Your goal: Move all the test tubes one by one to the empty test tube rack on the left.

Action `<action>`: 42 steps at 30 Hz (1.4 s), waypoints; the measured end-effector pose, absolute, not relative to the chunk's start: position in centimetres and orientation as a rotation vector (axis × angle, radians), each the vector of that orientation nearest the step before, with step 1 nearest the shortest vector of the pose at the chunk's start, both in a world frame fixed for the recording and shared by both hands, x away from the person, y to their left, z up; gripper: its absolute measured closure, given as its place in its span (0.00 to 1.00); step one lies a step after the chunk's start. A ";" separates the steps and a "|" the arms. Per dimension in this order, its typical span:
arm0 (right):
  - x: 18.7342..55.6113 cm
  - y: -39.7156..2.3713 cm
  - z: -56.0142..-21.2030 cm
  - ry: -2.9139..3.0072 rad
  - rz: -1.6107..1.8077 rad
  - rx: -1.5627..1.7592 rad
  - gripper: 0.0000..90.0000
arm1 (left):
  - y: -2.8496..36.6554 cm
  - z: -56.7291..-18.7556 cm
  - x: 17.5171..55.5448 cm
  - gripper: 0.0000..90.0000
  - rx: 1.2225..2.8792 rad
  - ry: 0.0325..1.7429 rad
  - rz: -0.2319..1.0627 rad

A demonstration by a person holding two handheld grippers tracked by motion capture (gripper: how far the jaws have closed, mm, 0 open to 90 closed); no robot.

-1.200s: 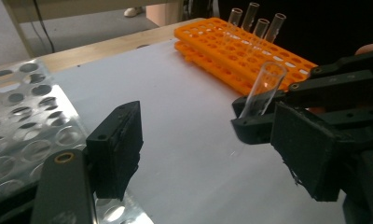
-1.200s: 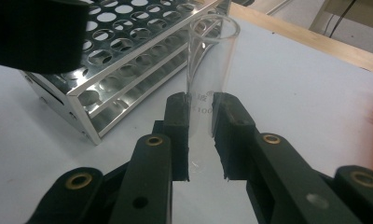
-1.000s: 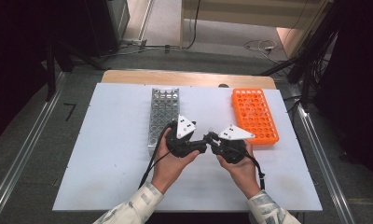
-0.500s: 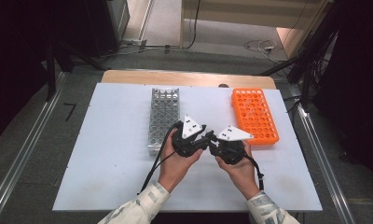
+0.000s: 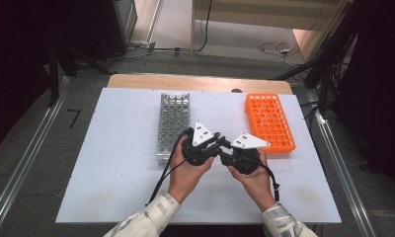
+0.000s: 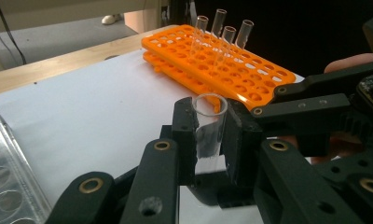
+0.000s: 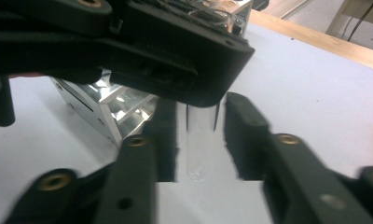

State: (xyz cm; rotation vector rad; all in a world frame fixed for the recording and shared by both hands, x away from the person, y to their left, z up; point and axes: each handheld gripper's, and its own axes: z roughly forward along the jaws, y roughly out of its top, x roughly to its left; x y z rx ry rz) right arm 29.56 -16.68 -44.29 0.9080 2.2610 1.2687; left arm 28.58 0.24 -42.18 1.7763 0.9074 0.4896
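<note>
At the middle of the high view, low on the table (image 5: 111, 163), the two hands meet over a hand-over of a clear tube (image 6: 208, 128). The left gripper (image 5: 209, 146) has just been closing and now clamps the tube between its jaws, the open mouth up. The right gripper (image 5: 225, 154) has just been opening; in its own view its jaws stand apart with a gap on each side of the tube (image 7: 199, 144), whose rounded end hangs down free.

To do this well, I would have the left hand keep its squeeze firm and level while the right draws straight back, so a jaw does not clip the glass. Then the tube can be carried upright to a rack: the grey rack (image 5: 174, 126) at centre left, or the orange rack (image 5: 269, 121) at upper right, which already has four tubes (image 6: 222, 32).

Compared with the earlier high view, the left gripper sits closer in against the right; the racks lie where they were.
</note>
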 end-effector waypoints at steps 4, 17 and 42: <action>29.5 -16.9 -44.2 2.251 1.323 0.897 0.45 | 1.4 -41.6 28.6 0.84 1.758 0.926 0.496; 29.7 -18.5 -44.3 2.235 1.355 0.936 0.30 | 7.6 -39.0 27.8 0.84 1.680 1.031 0.575; 29.8 -19.4 -44.5 2.217 1.326 0.963 0.30 | 7.5 -42.4 26.5 0.84 1.771 1.037 0.656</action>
